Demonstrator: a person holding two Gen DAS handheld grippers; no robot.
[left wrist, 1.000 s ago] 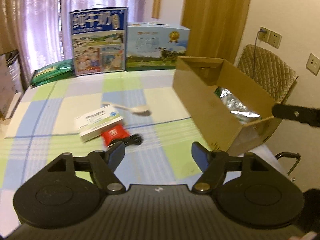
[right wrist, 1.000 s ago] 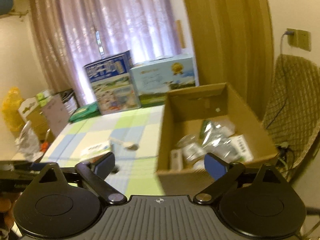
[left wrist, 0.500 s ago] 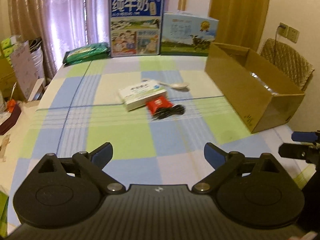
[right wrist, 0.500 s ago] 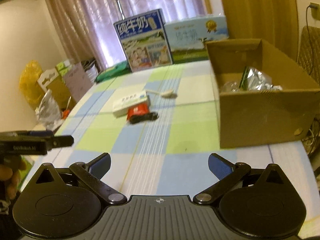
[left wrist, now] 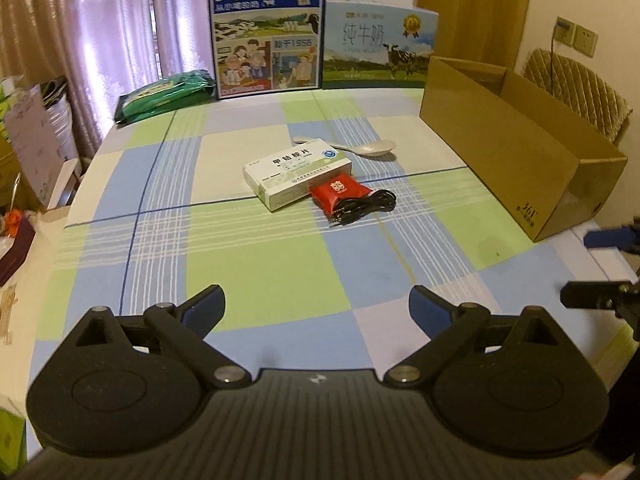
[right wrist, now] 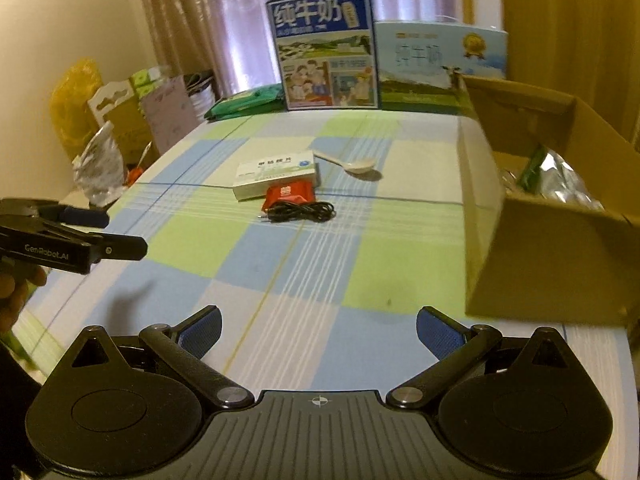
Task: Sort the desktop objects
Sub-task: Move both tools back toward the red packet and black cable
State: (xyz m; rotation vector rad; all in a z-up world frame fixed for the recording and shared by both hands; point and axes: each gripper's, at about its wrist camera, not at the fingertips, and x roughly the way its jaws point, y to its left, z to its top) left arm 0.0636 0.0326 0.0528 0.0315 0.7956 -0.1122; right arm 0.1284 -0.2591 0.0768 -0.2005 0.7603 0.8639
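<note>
A white medicine box [left wrist: 298, 172] [right wrist: 276, 174] lies mid-table on the checked cloth. Against its near side rest a red packet [left wrist: 338, 192] [right wrist: 289, 194] and a coiled black cable [left wrist: 366, 206] [right wrist: 298, 212]. A white spoon [left wrist: 360, 148] [right wrist: 348, 163] lies just behind them. An open cardboard box [left wrist: 516, 164] [right wrist: 540, 240] at the right holds silvery packets [right wrist: 560, 178]. My left gripper [left wrist: 318, 306] is open and empty, well short of the objects. My right gripper [right wrist: 318, 330] is open and empty too, near the front edge beside the box.
Two milk cartons [left wrist: 268, 32] [left wrist: 378, 52] stand at the table's back edge, with a green bag [left wrist: 166, 96] to their left. Bags and boxes [right wrist: 100, 128] crowd the floor at the left. A quilted chair [left wrist: 576, 92] stands behind the cardboard box.
Both grippers have pulled back from the cardboard box toward the near edge of the table, and the left one has opened wider. The objects on the cloth have not moved.
</note>
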